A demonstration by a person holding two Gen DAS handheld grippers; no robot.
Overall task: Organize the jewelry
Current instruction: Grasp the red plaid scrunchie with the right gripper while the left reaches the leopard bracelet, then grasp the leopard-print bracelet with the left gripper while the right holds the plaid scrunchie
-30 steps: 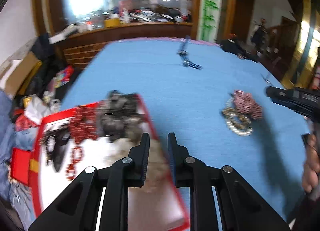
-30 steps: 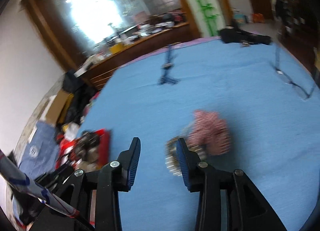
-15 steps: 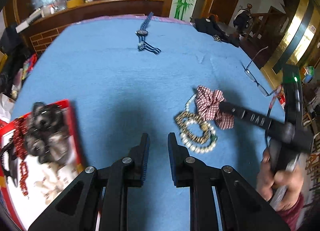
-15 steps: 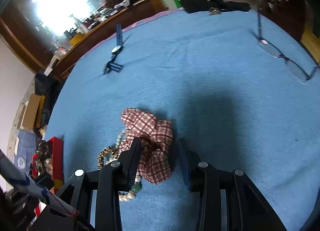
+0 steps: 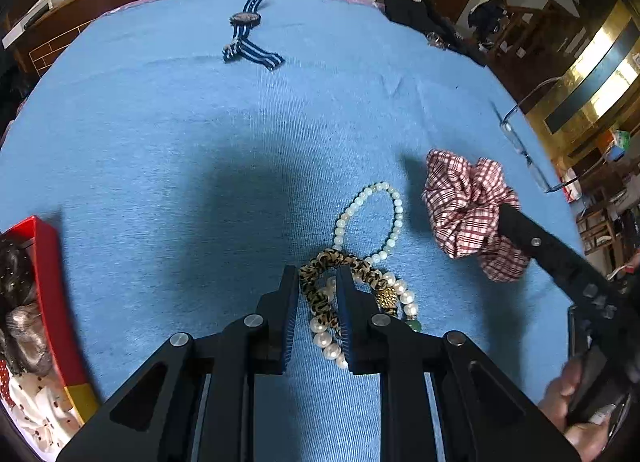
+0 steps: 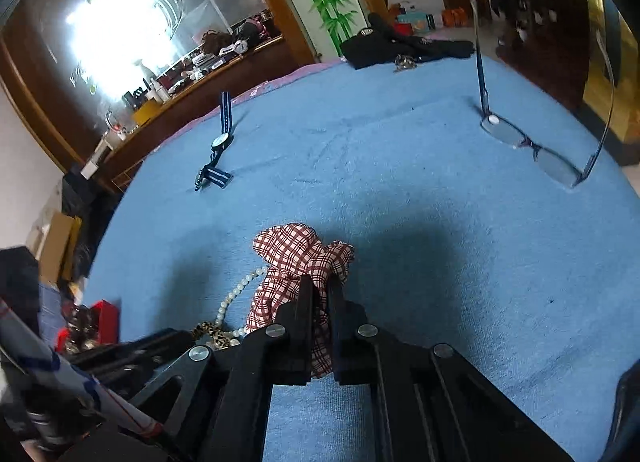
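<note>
A red-and-white checked scrunchie [image 6: 304,258] lies on the blue cloth, and my right gripper [image 6: 319,288] is shut on it; it also shows in the left wrist view [image 5: 468,202]. A leopard-print scrunchie [image 5: 332,266] lies over a white pearl necklace [image 5: 366,206]. My left gripper [image 5: 318,282] is open and straddles the leopard-print scrunchie and several pearls. A red tray [image 5: 48,286] with hair pieces and beads sits at the left edge.
A striped blue watch [image 5: 246,34] lies far across the blue cloth [image 5: 160,134]. Eyeglasses [image 6: 532,146] stand at the right. A black garment [image 6: 392,46] lies at the far edge. A cluttered wooden counter [image 6: 192,94] runs behind the table.
My left gripper moved right from the tray and down over the leopard-print scrunchie. My right gripper closed on the checked scrunchie.
</note>
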